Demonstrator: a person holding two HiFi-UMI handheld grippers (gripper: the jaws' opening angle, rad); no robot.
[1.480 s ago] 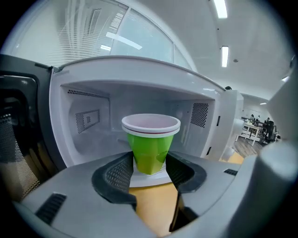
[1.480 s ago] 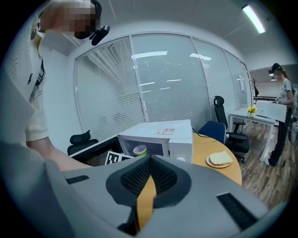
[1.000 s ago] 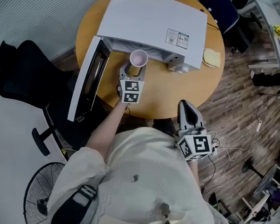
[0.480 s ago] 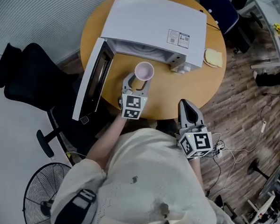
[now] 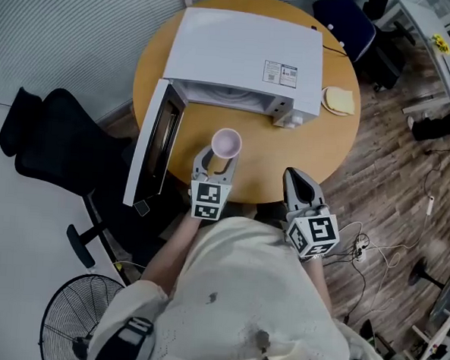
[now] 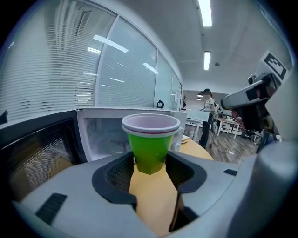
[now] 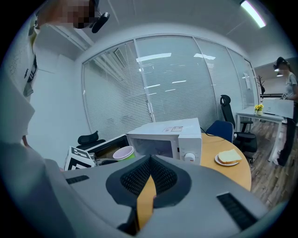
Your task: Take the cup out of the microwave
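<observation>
Left gripper [image 5: 217, 161] has the goods: its two dark pads are clamped on the lower sides of the green plastic cup with a pale pink lining [image 5: 226, 143], and the cup stands upright between them. In the left gripper view that gripper [image 6: 151, 161] pinches the cup [image 6: 150, 139] near its base, the rim rising well above the fingers [image 6: 122, 173], and the base sits clear of the tabletop that shows under it.

Beyond those fingertips stands the white box-shaped microwave oven [image 5: 248, 55], its cavity [image 6: 102, 135] open and lit. The cup is outside it, in front of the opening. The microwave's dark-windowed door [image 5: 155, 144] hangs swung wide, off to the left of the left fingers.

Over to the right gripper [image 5: 295, 176]: jaws closed tip to tip with nothing between them (only a sliver of wood shows through the slot lower down). In its own view, the right gripper [image 7: 150, 160] points across the round yellow wooden table [image 5: 287, 153] toward the microwave [image 7: 167, 137], with the cup [image 7: 123, 152] up and to the left of its fingertips.

To the right of those fingertips, near the table's edge, sits a small white plate with a slice of bread [image 7: 229, 157], just beside the microwave's right end [image 5: 339, 99].
</observation>
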